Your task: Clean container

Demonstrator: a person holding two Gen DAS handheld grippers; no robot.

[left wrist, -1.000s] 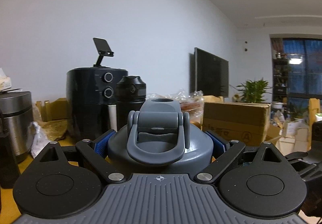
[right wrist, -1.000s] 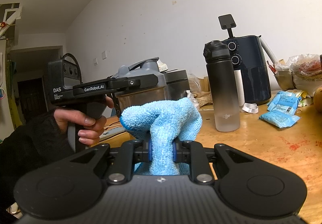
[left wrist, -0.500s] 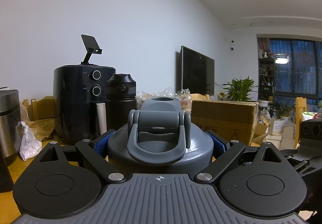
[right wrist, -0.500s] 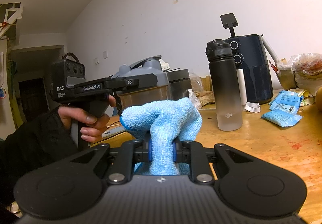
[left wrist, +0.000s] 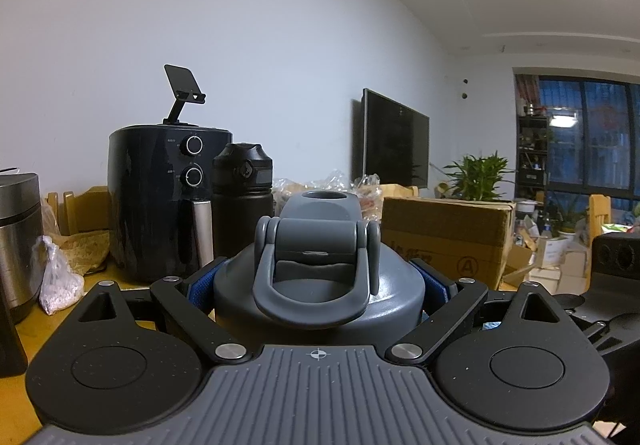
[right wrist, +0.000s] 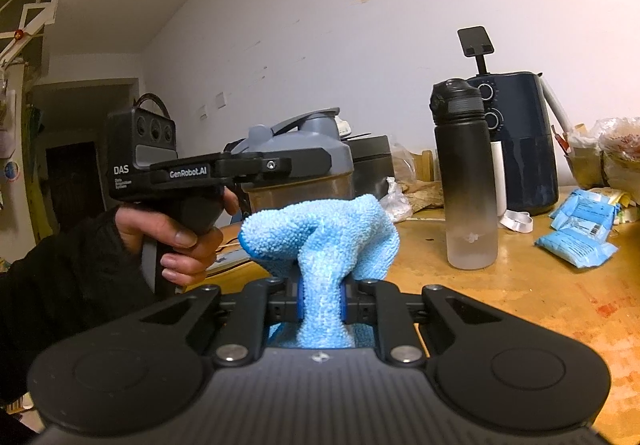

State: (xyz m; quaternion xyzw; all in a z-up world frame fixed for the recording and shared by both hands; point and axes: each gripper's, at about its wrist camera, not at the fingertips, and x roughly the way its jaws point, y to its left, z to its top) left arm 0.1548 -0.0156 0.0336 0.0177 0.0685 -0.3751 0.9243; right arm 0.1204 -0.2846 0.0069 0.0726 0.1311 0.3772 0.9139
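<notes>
Bottle (right wrist: 466, 181) and air fryer (right wrist: 516, 141) stand behind cloth (right wrist: 324, 241).

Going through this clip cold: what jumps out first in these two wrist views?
In the right wrist view, a bright blue cloth bulges front and centre, pinched in the right gripper. Behind it to the left, the left gripper clamps a clear container with a grey lid off the table; that lid fills the middle of the left wrist view. A tall black bottle stands upright on the wooden table, right of centre.
</notes>
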